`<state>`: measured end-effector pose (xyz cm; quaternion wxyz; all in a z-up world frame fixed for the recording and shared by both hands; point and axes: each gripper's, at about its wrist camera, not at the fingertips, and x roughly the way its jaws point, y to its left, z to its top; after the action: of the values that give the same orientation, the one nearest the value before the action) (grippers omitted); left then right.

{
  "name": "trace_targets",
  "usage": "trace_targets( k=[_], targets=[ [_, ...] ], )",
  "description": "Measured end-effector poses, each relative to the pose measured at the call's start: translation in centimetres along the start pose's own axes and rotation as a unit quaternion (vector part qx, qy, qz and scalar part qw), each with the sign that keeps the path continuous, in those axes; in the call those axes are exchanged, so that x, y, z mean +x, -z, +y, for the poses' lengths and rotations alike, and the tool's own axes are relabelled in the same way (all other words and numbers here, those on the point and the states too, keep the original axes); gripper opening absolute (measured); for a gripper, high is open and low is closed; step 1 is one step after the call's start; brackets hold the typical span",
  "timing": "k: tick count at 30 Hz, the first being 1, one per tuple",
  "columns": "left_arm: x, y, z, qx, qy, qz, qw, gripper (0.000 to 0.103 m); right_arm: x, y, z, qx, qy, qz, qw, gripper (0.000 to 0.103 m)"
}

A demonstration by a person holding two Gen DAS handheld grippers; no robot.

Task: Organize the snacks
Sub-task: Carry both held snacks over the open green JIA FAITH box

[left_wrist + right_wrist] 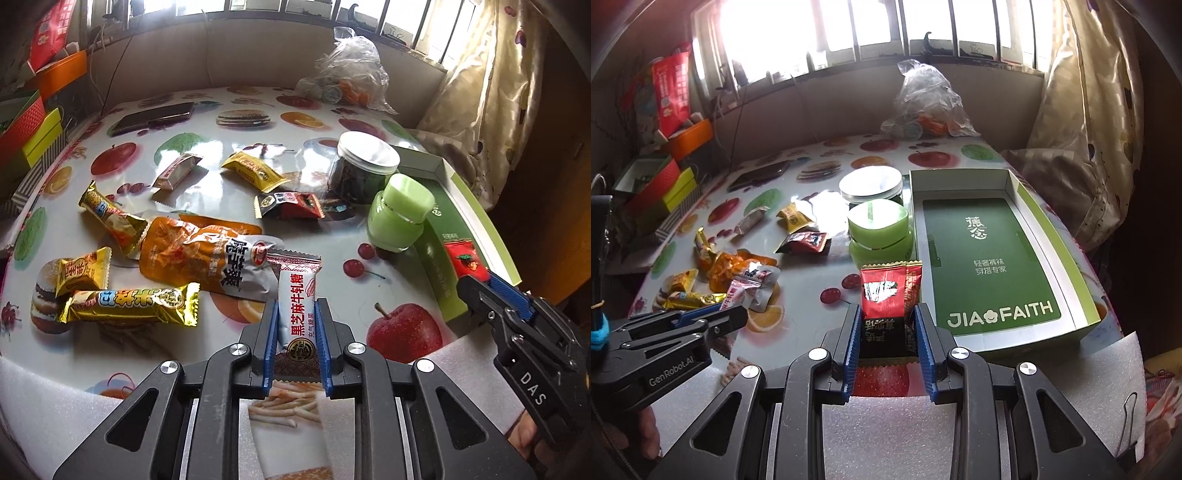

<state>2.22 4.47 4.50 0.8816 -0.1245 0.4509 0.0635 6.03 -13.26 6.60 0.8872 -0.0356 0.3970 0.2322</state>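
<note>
Sorting barely begun: green box (990,258) empty. Left hand-held gripper (295,332) clamped on white nougat bar (295,302); right hand-held gripper (886,328) clamped on red packet (886,299), just beside box. Loose snacks (129,258) remain on desk (332,236).

Far side of the fruit-print worktop (236,177): dark phone (153,118) lying flat at left — crumpled clear plastic bag (349,72) at the back edge. Patterned curtain (491,92) at right; stacked coloured boxes (35,129) left, beneath barred windows.
</note>
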Motion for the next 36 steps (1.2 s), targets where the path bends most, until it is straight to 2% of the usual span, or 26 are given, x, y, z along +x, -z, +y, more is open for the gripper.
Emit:
trace_targets(
  k=[13,18,25,36],
  targets=[
    [-0.6,-3.8,-4.1,0.032,0.059,-0.022,0.9975,0.02,-1.0,-2.0,-2.7,0.019,0.022,-0.023,0.999,0.027],
    [-0.2,-5.2,-6.5,0.05,0.093,-0.021,0.9941,0.02,-0.8,-2.6,-4.6,0.034,0.038,-0.026,0.998,0.027],
    [1.6,-6.3,-10.0,0.069,0.126,-0.005,0.9896,0.02,0.0,-2.9,-7.9,0.059,0.049,-0.014,0.997,0.027],
    [5.4,-6.3,-13.2,0.085,0.141,0.035,0.9857,0.02,2.2,-2.4,-11.3,0.068,0.07,0.013,0.995,0.027]
  ],
)
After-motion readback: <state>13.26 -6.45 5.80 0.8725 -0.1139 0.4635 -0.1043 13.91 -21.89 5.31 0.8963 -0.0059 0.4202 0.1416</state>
